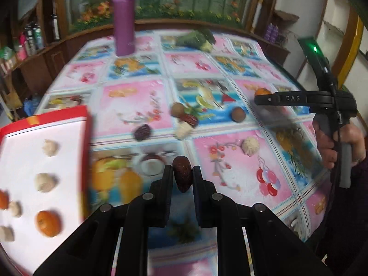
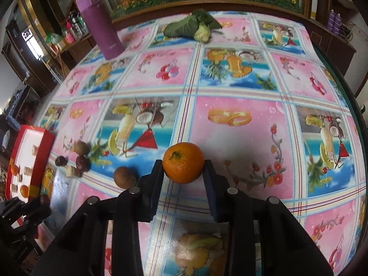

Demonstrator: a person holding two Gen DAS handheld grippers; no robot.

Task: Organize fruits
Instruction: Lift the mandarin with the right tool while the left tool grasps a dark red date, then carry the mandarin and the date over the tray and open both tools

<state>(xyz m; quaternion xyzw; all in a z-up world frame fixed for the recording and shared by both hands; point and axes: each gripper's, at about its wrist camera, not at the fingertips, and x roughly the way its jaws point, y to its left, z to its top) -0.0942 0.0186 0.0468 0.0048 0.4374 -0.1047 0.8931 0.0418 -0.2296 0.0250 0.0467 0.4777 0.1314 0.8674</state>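
On the tablecloth (image 2: 230, 87), the right gripper (image 2: 183, 169) clamps an orange (image 2: 183, 166).

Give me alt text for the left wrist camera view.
The left gripper pinches a dark red date above a bright fruit-print tablecloth. To its left, a red-rimmed white tray holds oranges and pale pieces; more fruit lies scattered ahead, and a purple bottle stands at the far end.
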